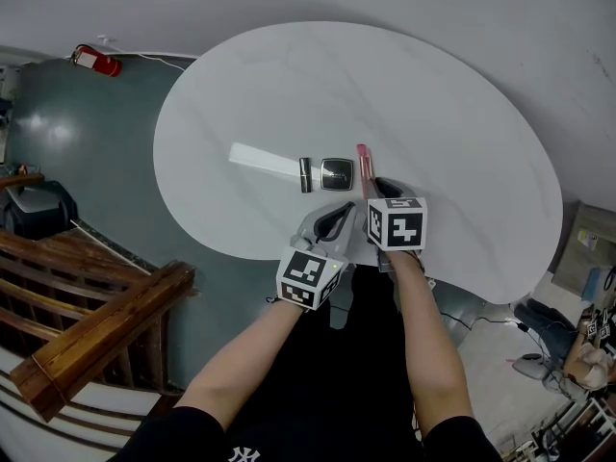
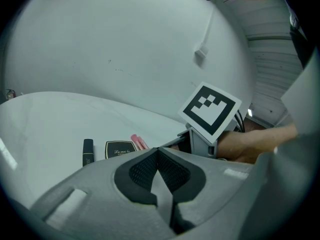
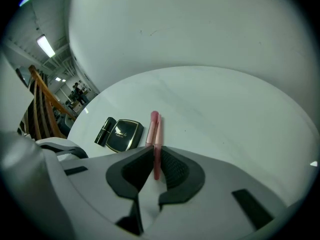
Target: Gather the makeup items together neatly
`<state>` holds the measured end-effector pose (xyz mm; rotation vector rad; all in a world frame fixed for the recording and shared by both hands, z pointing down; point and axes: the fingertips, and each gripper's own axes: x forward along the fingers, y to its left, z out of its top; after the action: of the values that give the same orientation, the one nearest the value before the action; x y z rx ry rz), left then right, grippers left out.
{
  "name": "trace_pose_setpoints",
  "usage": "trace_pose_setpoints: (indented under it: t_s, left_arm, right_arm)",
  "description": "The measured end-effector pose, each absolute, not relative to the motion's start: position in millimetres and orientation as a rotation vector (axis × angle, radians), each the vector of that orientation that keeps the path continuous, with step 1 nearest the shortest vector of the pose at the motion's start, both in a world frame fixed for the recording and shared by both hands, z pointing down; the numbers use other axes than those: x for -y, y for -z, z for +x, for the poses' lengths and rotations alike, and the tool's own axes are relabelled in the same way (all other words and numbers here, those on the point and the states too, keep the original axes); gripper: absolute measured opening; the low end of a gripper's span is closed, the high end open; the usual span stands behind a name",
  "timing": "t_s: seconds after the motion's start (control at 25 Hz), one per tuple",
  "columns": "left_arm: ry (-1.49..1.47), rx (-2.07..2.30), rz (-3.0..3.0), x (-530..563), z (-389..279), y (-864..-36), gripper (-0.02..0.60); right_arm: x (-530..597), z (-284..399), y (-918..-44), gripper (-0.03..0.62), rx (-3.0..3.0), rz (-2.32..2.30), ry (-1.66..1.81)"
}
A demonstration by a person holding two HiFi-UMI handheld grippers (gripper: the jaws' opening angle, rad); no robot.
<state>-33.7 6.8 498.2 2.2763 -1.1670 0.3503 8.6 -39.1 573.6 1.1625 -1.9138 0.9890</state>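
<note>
On the white oval table (image 1: 433, 114) three kinds of makeup lie in a row: a black lipstick tube (image 1: 305, 174), a black square compact (image 1: 336, 174) and a pink stick (image 1: 363, 166). The right gripper view shows two pink pieces side by side: a pale tube (image 3: 151, 129) and a slimmer pink stick (image 3: 158, 134). My right gripper (image 3: 156, 156) is shut on the near end of that slim stick. My left gripper (image 2: 158, 151) hovers near the table's front edge, shut, with nothing between its pads. The compact (image 2: 120, 148) lies just ahead of it.
A red fire extinguisher (image 1: 94, 61) lies on the floor at the far left. A wooden stair railing (image 1: 87, 335) runs below left of the table. Boxes and cables (image 1: 577, 335) clutter the floor at the right.
</note>
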Motion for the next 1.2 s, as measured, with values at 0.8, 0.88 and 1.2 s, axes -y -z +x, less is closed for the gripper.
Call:
trace_pose_setpoints:
  t_s: [0.8,0.88,1.2]
  left_arm:
    - [-0.335,1.186,2.272,-9,-43,-495,0.008]
    - [-0.334,1.185,2.274,-10,-42,-495,0.008]
    - [-0.333,1.182,2.287,-11,-39,-490,0.008]
  right_arm:
    - [34,-12,-571,0.081,1.972,1.121,-1.272]
    - [31,-12,-571,0.091,1.974,1.120,-1.269]
    - [24,-3,-551,0.073,2.020,1.155,-1.199]
